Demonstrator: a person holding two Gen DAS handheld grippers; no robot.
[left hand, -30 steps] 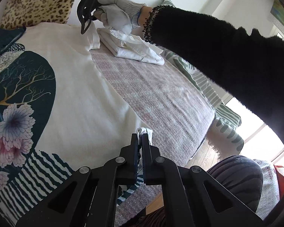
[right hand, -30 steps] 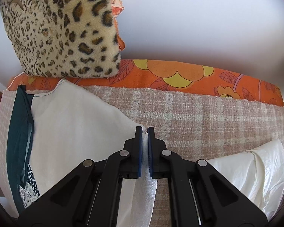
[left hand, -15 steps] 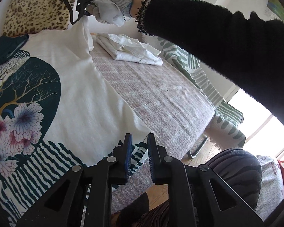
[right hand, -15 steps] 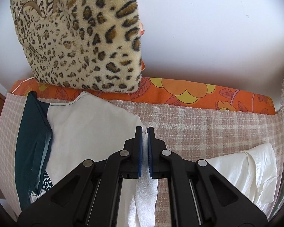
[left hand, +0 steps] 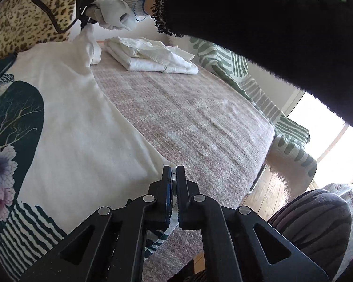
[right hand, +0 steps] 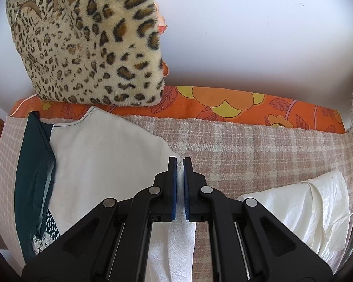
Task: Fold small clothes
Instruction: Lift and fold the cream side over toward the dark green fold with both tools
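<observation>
Under everything you have a bed (left hand: 200,122) covered in a pinkish plaid blanket, with an orange floral sheet (right hand: 235,105) along its far edge and a leopard-print cushion (right hand: 87,42) propped against the wall at the far left.

Your task piece, the white T-shirt (left hand: 77,127), lies spread over the left half of the bed. Its front shows a large dark-green oval with a gold branching tree, pale purple-and-pink flowers lower down, and dark-green and white stripes along the hem nearest you. The neckline is dark green too, seen at the left in the right wrist view (right hand: 35,176). The right side edge of the shirt runs diagonally from near to far, and both of its ends are lifted off the blanket.

To the right of the shirt's far end, close beside the raised sleeve but whether touching it is not clear, a folded white garment (left hand: 150,56) rests on the blanket.

Your right hand (left hand: 113,14), in a white knit glove, holds the right gripper (right hand: 180,176) at the far end; its fingers (right hand: 171,183) are pressed onto the white sleeve fabric, which hangs down from them in a bunched fold.

Your left gripper (left hand: 173,183) sits at the near end, its fingers (left hand: 167,188) closed tight on the shirt's near right hem corner, with a sliver of white cloth showing between them.
</observation>
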